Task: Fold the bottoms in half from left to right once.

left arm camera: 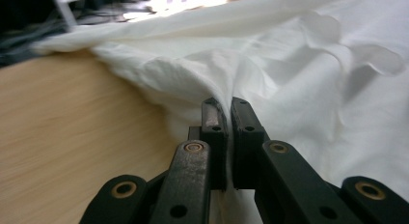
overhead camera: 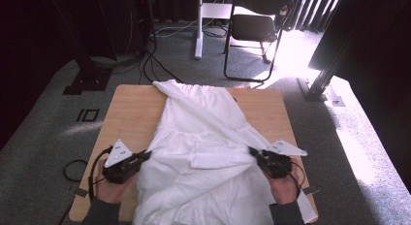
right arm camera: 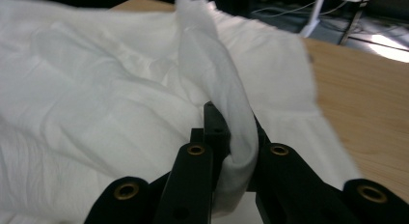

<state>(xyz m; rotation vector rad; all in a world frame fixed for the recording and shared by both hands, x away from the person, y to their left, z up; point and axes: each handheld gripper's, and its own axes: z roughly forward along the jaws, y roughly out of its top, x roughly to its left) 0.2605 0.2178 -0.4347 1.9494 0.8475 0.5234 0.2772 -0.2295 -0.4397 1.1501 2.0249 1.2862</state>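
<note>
Grey carpet (overhead camera: 43, 133) surrounds a small wooden table (overhead camera: 131, 108), and on that table lies the white garment (overhead camera: 203, 137), spread lengthwise from the far edge to the near one, with its lower part spilling over the side nearest the person. The left gripper (overhead camera: 144, 155) has its jaws clamped on the garment's left edge; in the left gripper view a thin fold of cloth (left arm camera: 226, 113) runs up between the closed pads. The right gripper (overhead camera: 254, 152) pinches the opposite edge, where a thicker roll of fabric (right arm camera: 236, 137) bulges out between the jaws. The left grip looks the weaker one to me: so little cloth is caught that a firm pull or lift could let it slide free. On the right, the bunched roll may unroll unevenly and leave that side creased or crooked. Uneven pulling could also drag the whole garment toward the near edge, and the overhanging part might carry it onto the floor. No box, basket or other container stands on the table. Beyond it are a dark folding chair (overhead camera: 254, 26) and loose cables (overhead camera: 155, 60).
</note>
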